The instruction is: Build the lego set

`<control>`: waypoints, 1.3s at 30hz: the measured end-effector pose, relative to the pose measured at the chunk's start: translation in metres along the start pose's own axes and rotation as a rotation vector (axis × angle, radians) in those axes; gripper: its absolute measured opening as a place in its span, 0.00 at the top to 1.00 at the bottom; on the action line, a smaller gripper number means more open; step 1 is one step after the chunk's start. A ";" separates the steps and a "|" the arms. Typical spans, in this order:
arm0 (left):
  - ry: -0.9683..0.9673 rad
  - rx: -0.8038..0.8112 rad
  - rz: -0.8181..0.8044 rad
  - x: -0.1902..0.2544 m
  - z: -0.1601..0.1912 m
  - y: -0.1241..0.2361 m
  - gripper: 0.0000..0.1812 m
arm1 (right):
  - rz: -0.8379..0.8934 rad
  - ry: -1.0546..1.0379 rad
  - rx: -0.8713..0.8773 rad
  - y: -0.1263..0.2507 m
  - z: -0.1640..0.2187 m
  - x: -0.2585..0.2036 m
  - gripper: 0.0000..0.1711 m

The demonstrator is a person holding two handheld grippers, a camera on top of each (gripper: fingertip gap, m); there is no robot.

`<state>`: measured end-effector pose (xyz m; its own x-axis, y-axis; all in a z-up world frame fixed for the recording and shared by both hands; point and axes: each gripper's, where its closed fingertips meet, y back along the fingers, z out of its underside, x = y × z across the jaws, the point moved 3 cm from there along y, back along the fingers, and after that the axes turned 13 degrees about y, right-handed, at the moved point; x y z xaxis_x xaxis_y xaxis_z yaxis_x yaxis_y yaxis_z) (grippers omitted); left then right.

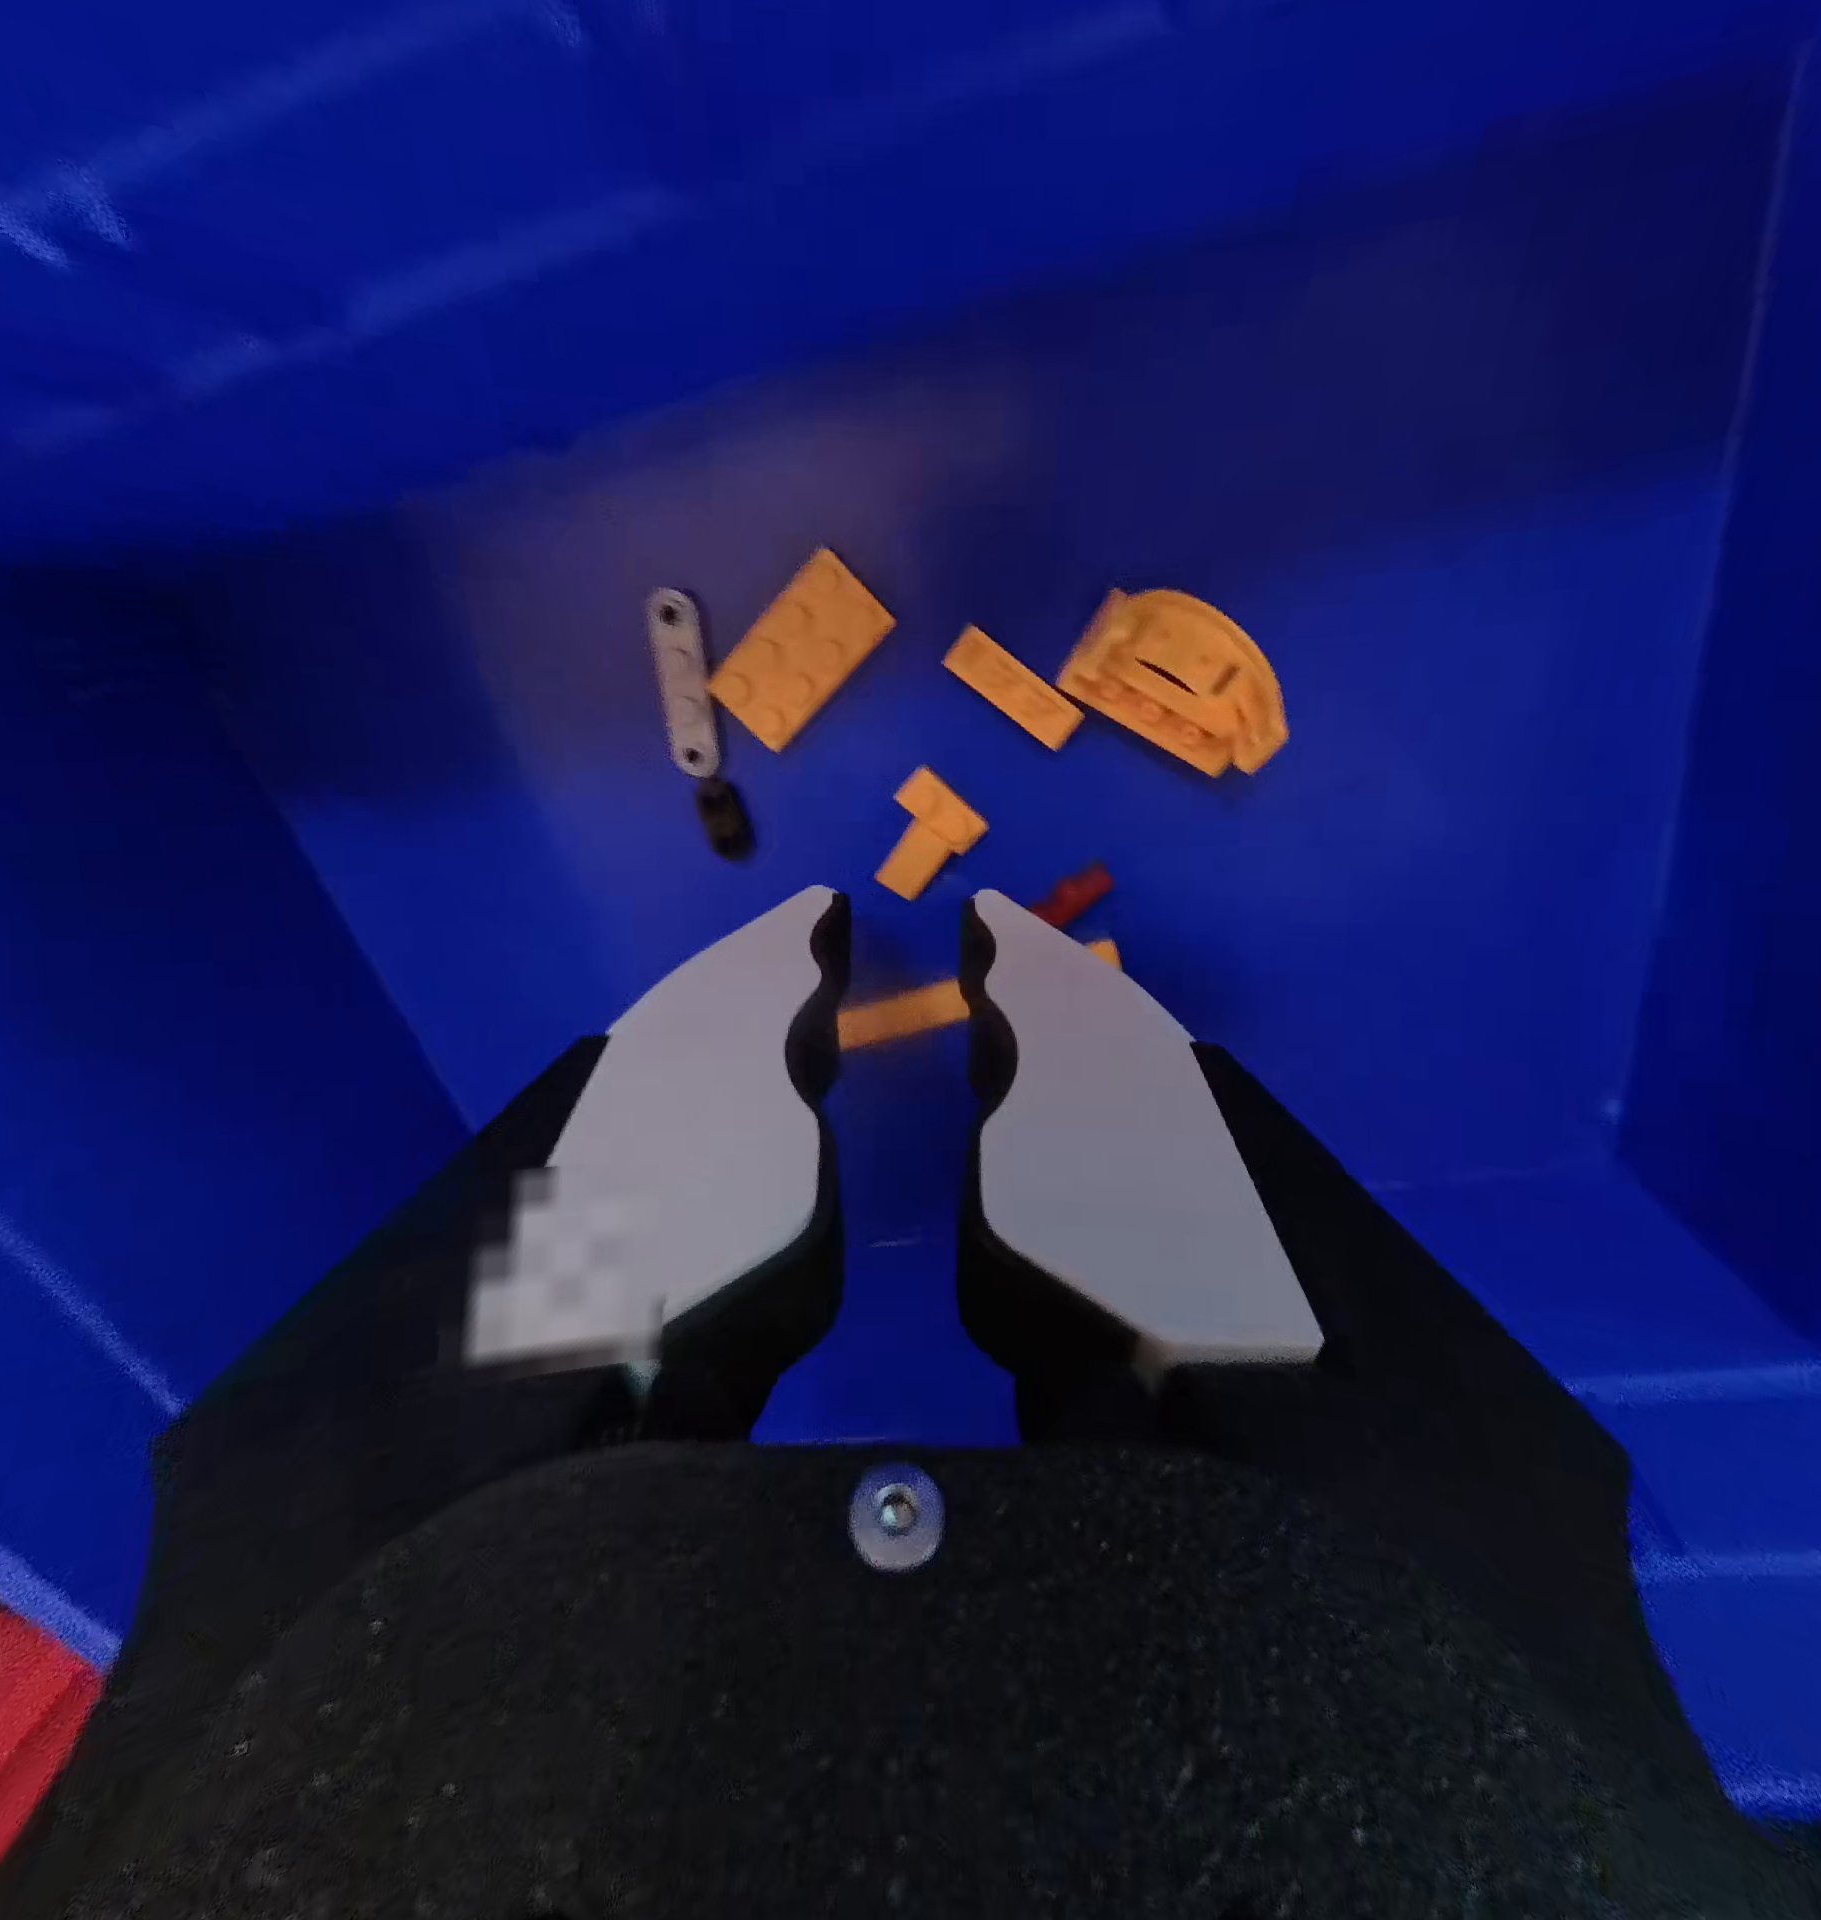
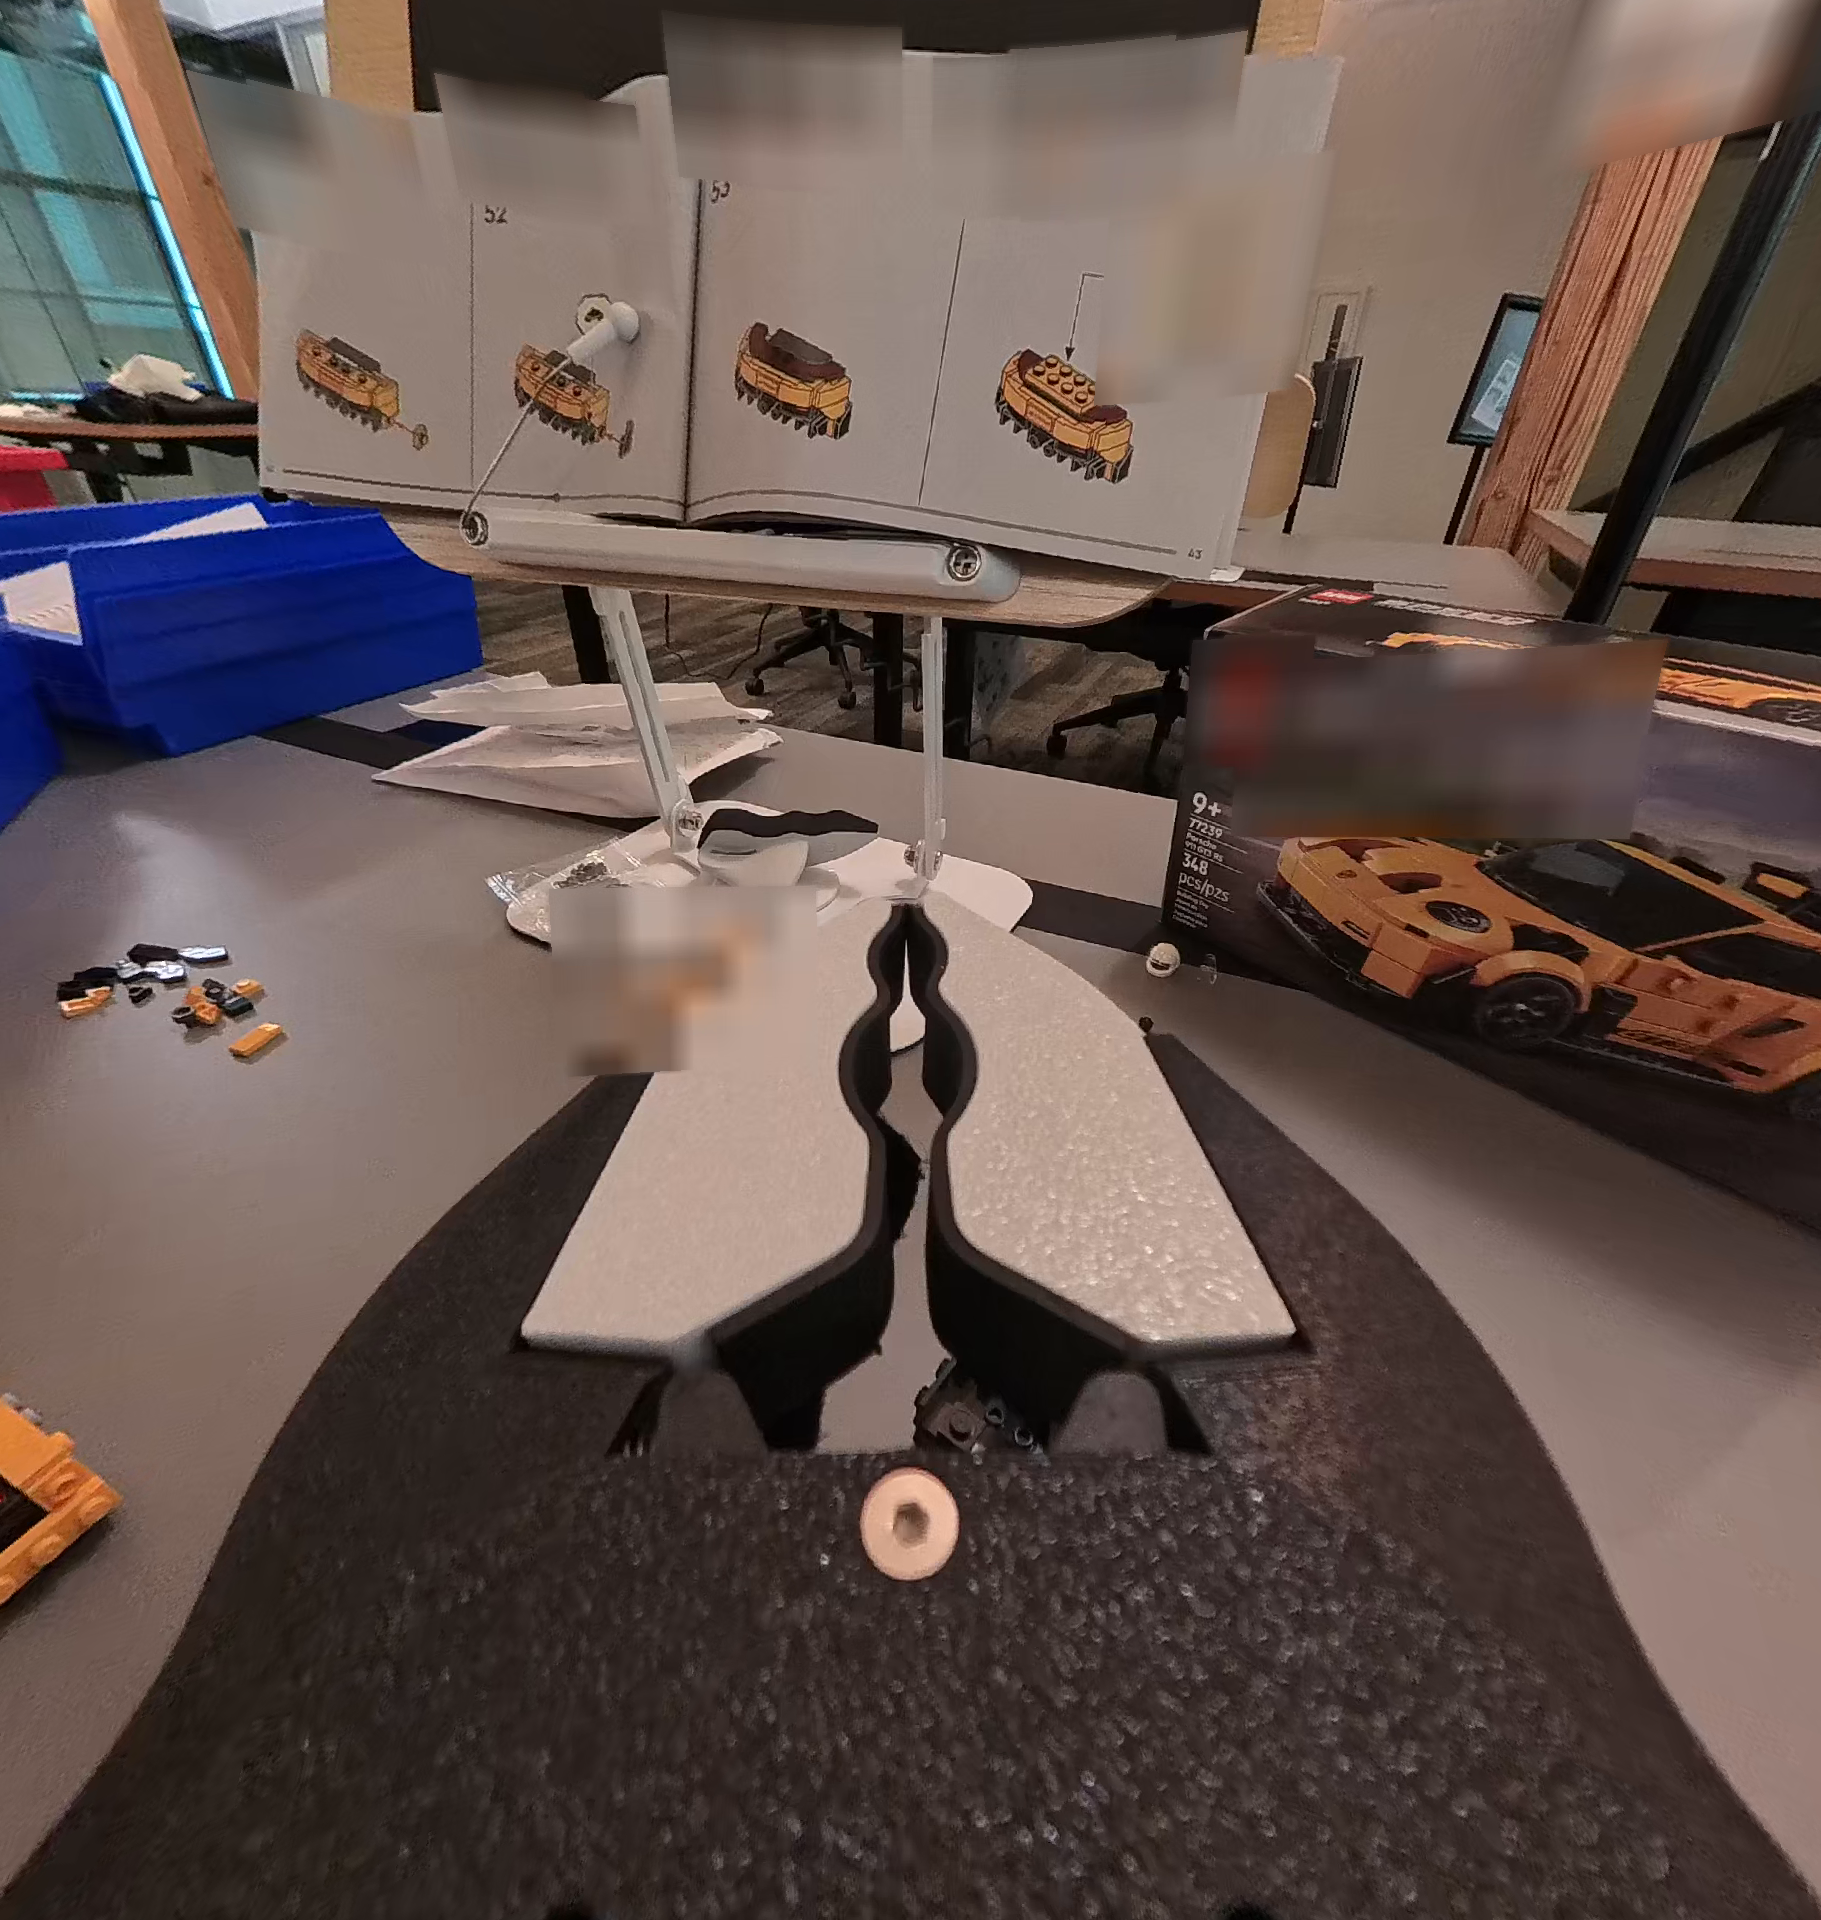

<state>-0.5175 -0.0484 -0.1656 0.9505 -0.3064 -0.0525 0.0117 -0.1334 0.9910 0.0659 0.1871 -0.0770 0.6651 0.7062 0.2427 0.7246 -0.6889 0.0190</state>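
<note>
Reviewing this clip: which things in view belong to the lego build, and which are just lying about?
Belong to the build:
left gripper, open inside the blue bin
orange plate
orange arch piece
grey link piece
instruction booklet
small loose pieces
partly built orange model
right gripper, shut

Lying about:
set box
papers

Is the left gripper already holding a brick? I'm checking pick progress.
No, the left gripper hangs open over the blue bin, nothing between its fingers.

Office – swivel chairs (image 2: 812,649), grey table (image 2: 314,1195), desks
</note>
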 end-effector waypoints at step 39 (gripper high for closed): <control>-0.578 0.227 0.274 0.384 -0.257 -0.013 0.96 | -0.037 -0.006 0.024 0.001 -0.005 -0.007 1.00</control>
<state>-0.0726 0.0772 -0.1672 0.5904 -0.8034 0.0768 -0.3309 -0.1543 0.9310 0.0611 0.1811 -0.0739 0.6389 0.7322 0.2361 0.7528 -0.6582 0.0042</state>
